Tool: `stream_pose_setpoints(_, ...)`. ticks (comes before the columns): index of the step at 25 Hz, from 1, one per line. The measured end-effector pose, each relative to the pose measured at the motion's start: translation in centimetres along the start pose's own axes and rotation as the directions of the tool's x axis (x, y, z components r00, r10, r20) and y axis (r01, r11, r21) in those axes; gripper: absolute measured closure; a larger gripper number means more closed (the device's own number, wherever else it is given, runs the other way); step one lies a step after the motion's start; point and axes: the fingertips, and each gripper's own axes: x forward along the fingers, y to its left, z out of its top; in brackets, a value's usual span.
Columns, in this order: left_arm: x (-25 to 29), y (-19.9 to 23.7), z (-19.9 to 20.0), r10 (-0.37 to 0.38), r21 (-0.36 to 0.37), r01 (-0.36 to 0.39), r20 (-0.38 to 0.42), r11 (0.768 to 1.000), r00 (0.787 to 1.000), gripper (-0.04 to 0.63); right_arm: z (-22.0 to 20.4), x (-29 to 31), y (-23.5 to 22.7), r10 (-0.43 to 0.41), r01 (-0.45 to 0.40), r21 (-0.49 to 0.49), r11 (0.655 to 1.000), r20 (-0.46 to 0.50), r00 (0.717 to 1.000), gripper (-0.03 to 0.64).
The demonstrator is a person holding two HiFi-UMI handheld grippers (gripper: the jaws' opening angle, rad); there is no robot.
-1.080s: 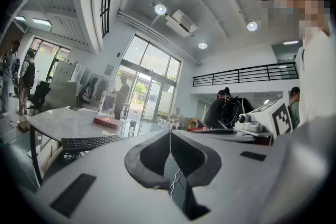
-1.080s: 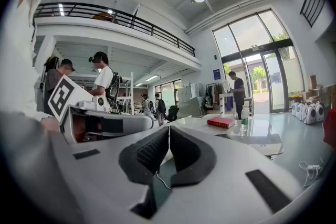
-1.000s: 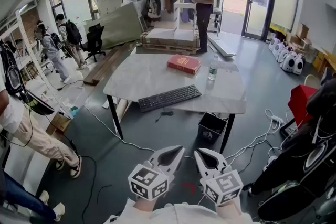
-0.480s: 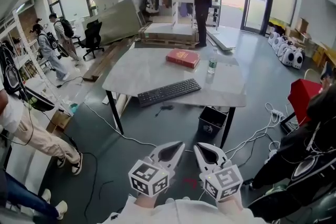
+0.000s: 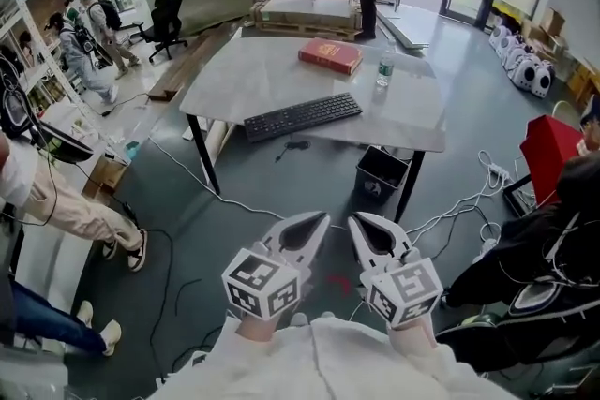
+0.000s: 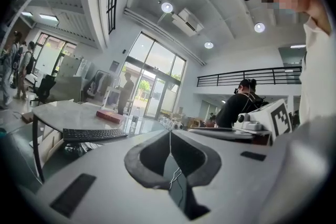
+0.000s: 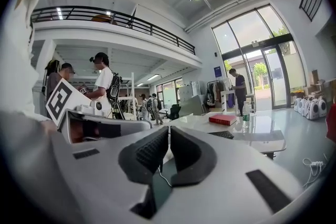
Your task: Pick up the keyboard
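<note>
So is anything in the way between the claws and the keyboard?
Nothing visible. The keyboard lies at the near edge of the table, far ahead of the left claw and right claw, with only floor and cables between. The red book and bottle sit beyond it.

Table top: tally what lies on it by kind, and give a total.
black keyboard: 1
red book: 1
plastic bottle: 1
total on the table: 3
</note>
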Motion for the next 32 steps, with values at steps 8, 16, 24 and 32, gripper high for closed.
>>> stream_pose_setpoints(8, 0.4, 0.2, -2.6, 0.076, -0.041, -0.076, 0.0, 0.996, 0.997, 0.577, -2.6, -0.7, -1.4, 0.045, -0.044, 0.024, 0.999, -0.031, 0.999, 0.583)
stream_pose_setpoints(16, 1.8, 1.7, -4.1, 0.096, -0.052, -0.098, -0.04, 0.994, 0.995, 0.577, -4.2, 1.1, -2.9, 0.058, -0.054, 0.06, 0.997, -0.055, 0.997, 0.583)
stream_pose_setpoints(24, 5.4, 6.9, -2.0, 0.077, -0.064, -0.079, -0.026, 0.995, 0.997, 0.577, -3.0, 6.7, -5.7, 0.033, -0.031, 0.067, 0.997, -0.03, 0.999, 0.583)
stream_pose_setpoints(32, 9.6, 15.4, 2.0, 0.05, -0.061, -0.051, -0.018, 0.997, 0.999, 0.577, -0.6, 16.2, -6.9, 0.051, -0.05, 0.027, 0.998, -0.039, 0.998, 0.583)
